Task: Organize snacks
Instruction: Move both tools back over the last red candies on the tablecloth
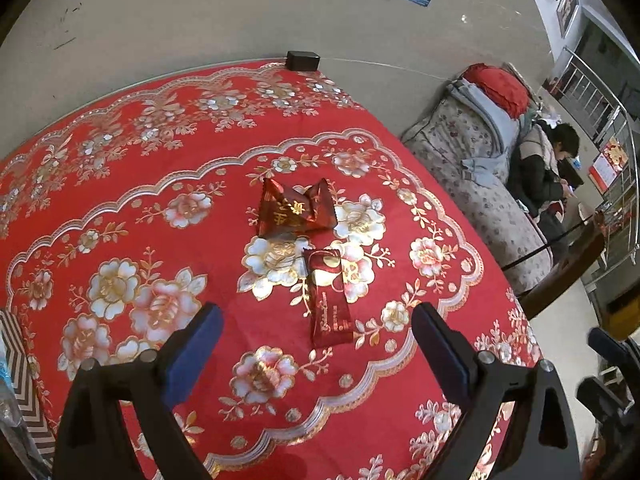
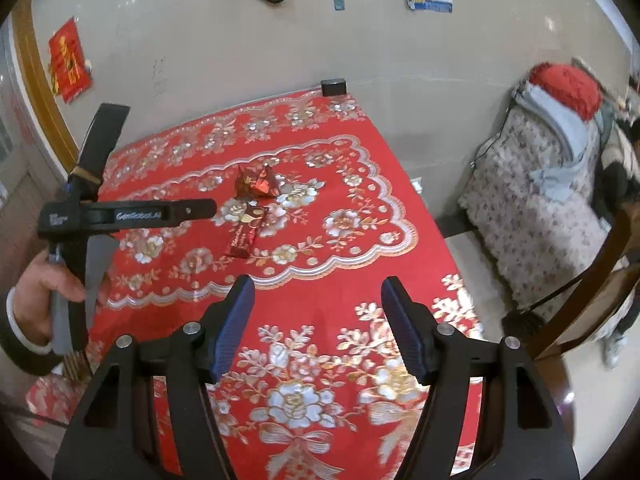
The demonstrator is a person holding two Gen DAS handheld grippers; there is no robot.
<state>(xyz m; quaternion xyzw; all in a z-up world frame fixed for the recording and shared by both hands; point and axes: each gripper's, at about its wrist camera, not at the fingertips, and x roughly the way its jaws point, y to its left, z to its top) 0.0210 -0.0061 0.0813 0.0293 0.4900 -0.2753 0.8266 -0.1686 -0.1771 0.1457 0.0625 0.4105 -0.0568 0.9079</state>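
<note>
Two red snack packets on a floral tablecloth (image 1: 132,208), pouch (image 1: 296,210) just behind bar (image 1: 330,298), left gripper (image 1: 316,336) wide and empty over the bar, right gripper (image 2: 318,316) apart, empty, nearer the table edge

seated person (image 1: 548,168) half cut off at right wrist view's edge, snack wrapper (image 2: 242,236) lettering too small to read

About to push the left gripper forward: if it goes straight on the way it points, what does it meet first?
Most likely the long red snack bar, lying between the open left gripper fingers' line on the red floral tablecloth. The folded red packet lies beyond. Depth is uncertain.
</note>
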